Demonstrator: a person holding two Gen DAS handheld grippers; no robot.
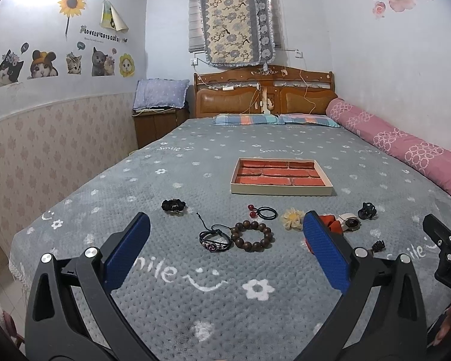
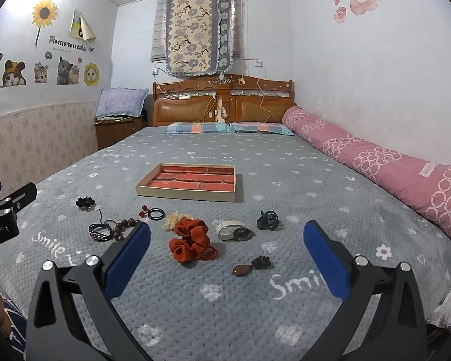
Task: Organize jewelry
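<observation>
Left wrist: my left gripper point(image 1: 225, 240) gapes wide, empty; wooden bead bracelet point(image 1: 251, 236) touches the braided bracelet point(image 1: 215, 238), may snag together | Right wrist: right gripper point(image 2: 227, 242) wide, empty; orange scrunchie point(image 2: 190, 239) could drag the hair tie beneath; tray point(image 2: 189, 194) beyond.

grey bed point(image 2: 285, 174), tray point(image 2: 189, 194), scrunchie point(image 2: 191, 239), bracelets point(image 1: 252, 236)

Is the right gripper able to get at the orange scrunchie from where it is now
Probably yes. The right gripper hovers open with the orange scrunchie lying just ahead between its fingers, and nothing covers it, though a thin red band touches its edge.
</observation>
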